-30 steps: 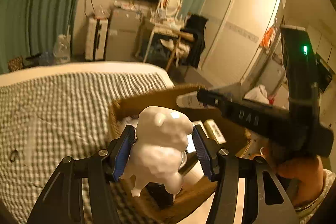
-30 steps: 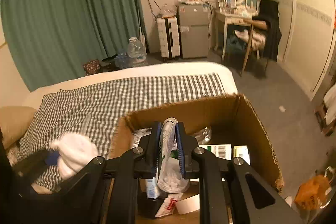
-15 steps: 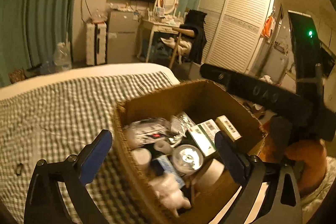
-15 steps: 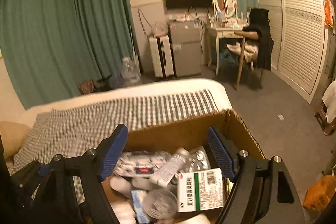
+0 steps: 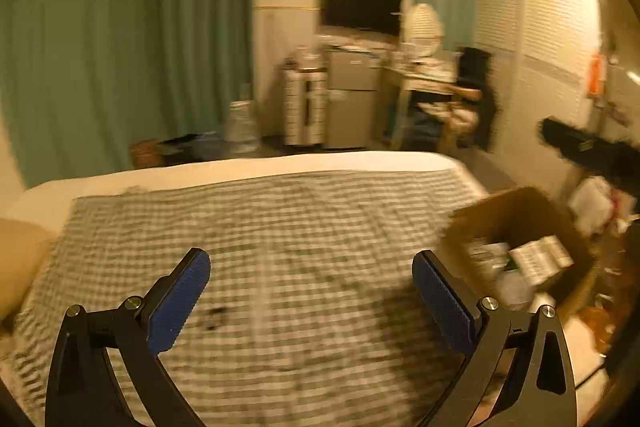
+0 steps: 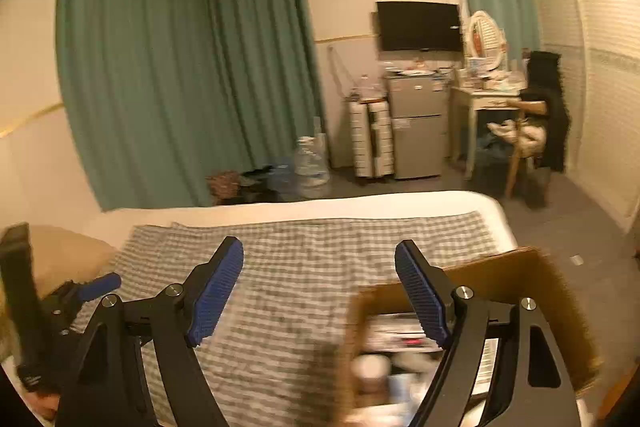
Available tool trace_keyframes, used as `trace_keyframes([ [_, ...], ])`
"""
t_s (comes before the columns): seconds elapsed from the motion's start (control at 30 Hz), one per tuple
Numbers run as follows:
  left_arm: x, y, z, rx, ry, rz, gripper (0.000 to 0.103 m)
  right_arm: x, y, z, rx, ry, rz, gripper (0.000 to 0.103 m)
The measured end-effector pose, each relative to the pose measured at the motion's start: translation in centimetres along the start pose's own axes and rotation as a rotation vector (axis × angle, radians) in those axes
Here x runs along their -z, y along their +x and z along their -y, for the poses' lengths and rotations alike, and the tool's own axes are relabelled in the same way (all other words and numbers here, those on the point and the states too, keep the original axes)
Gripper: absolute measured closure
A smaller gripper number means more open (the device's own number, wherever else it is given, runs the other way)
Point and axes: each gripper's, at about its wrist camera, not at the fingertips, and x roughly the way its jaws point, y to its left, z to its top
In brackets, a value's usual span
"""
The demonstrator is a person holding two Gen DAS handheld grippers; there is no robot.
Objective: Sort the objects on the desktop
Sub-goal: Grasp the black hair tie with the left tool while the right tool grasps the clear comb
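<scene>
A brown cardboard box (image 5: pixel 520 219) with several small packets and bottles inside stands at the bed's right edge; it also shows in the right wrist view (image 6: pixel 516 279). My left gripper (image 5: pixel 312 295) is open and empty above the checked blanket (image 5: pixel 280 227), left of the box. My right gripper (image 6: pixel 320 291) is open and empty over the blanket (image 6: pixel 304 247), its right finger above the box's near-left corner. The left gripper shows at the lower left of the right wrist view (image 6: pixel 80 291); the right gripper's body shows at the right of the left wrist view (image 5: pixel 592 155).
A small dark item (image 5: pixel 214 317) lies on the blanket near my left fingers. A beige pillow (image 6: pixel 60 255) lies at the bed's left. Beyond the bed are green curtains (image 6: pixel 180 67), a water jug (image 6: pixel 310 167), a small fridge (image 6: pixel 416 127), a dressing table and chair (image 6: pixel 520 131).
One second ago the left gripper held a white plush toy and the right a tube over the box. Both opened and dropped them in. Both have now swung left over the blanket.
</scene>
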Motion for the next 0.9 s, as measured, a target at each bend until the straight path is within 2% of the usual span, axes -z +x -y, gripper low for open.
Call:
trace_keyframes([
  [0.07,1.9,0.1,-3.4,-0.098,-0.029,-0.011,0.000,0.9,1.3,-2.3,-0.045,0.014,-0.010,0.024],
  [0.1,2.9,0.3,-4.7,-0.121,-0.045,-0.023,0.000,1.5,2.1,-3.4,-0.063,0.018,-0.019,0.024],
  [0.23,7.5,2.5,-9.7,-0.178,-0.127,-0.107,0.000,5.7,7.3,-7.3,-0.078,0.026,-0.093,0.024],
  [0.37,11.2,6.0,-12.1,-0.209,-0.173,-0.196,0.000,10.3,12.0,-9.5,-0.067,0.031,-0.194,0.024],
  [0.53,13.5,9.6,-12.7,-0.175,-0.178,-0.231,0.000,14.3,17.0,-8.7,-0.033,0.028,-0.327,0.024],
  [0.63,14.0,11.9,-12.2,-0.152,-0.124,-0.236,0.000,15.2,18.5,-7.8,-0.026,0.048,-0.354,0.024],
  [0.8,13.7,16.1,-11.2,-0.109,-0.012,-0.248,0.000,16.6,20.5,-7.6,0.015,-0.016,-0.401,0.024],
  [0.9,13.1,17.9,-11.4,-0.083,-0.011,-0.230,0.000,16.8,21.4,-7.7,-0.004,-0.007,-0.422,0.024],
])
